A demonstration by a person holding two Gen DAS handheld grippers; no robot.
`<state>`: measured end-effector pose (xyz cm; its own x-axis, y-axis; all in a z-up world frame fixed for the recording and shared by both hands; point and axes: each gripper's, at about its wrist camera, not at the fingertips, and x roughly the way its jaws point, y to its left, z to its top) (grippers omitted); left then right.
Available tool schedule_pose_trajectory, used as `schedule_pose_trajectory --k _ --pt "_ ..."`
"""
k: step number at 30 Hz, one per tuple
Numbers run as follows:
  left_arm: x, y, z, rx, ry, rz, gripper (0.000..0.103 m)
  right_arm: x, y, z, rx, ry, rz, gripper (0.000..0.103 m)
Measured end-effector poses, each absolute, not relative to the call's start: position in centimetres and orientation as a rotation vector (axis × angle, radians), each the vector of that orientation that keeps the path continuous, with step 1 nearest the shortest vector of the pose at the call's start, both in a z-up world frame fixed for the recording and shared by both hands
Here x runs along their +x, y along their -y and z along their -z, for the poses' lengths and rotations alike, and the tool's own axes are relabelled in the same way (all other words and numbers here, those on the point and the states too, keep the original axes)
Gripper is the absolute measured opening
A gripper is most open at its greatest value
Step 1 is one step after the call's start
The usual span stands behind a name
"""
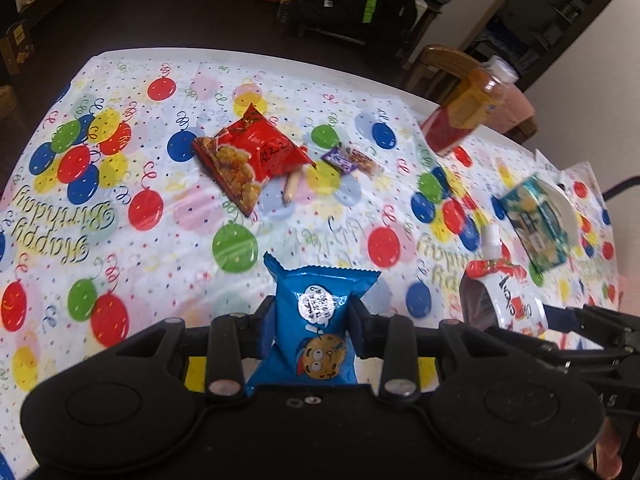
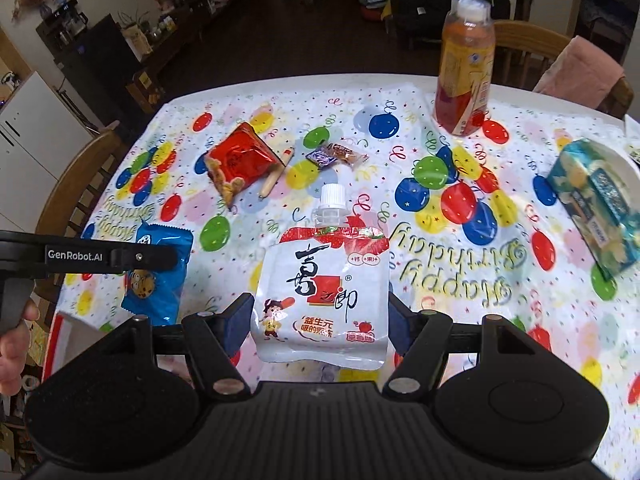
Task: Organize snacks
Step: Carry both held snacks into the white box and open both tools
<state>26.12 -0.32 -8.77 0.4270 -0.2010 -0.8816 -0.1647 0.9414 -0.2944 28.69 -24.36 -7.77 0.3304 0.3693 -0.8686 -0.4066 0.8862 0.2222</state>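
Blue foil shows first at the left: a cookie packet [image 1: 316, 328] sits between the fingers of the left gripper [image 1: 314, 326], which are closed in on its sides and hold it, the crimped top edge pointing toward 12 o'clock above the balloon-print tablecloth [image 1: 120, 208]. From the right wrist view the same packet [image 2: 160, 280] appears at 9 o'clock, partly behind the left gripper's black finger.

Farther out at 11 o'clock of the left gripper lies a red snack bag [image 1: 248, 160] flat on the cloth, with a small sausage stick [image 1: 290, 188] touching its right edge. Just beside that, at about 12 o'clock, rests a small purple-and-clear wrapped snack [image 1: 352, 160].

Moving right, the right gripper [image 2: 320, 320] has its pads pressed to both sides of a white jelly pouch [image 2: 324, 296] with a white screw cap toward 12 o'clock; the pouch fills the gap and is gripped.

At 1 o'clock of the right gripper stands an upright orange drink bottle [image 2: 466, 68] near the far table edge. At 3 o'clock a teal box [image 2: 596, 204] lies against a white dish [image 2: 630, 164].
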Motion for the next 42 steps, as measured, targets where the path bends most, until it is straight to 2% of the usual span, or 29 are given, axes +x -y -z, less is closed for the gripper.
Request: schedule_pose_trajectory --k 11,20,42 --pt "20.2 0.3 4.7 -0.322 -1.109 0.126 0.034 22.3 24.8 3.3 -0.025 -1.072 -0.5 0.068" --pt "15.9 -0.1 3.6 -0.28 -1.107 0.173 0.034 17.1 24.3 1.8 -0.022 -1.057 -0.502 0.068" --pt "9.8 -2.7 7.0 -0.244 -1.171 0.155 0.034 10.3 20.2 5.4 -0.043 -1.128 -0.532 0.068"
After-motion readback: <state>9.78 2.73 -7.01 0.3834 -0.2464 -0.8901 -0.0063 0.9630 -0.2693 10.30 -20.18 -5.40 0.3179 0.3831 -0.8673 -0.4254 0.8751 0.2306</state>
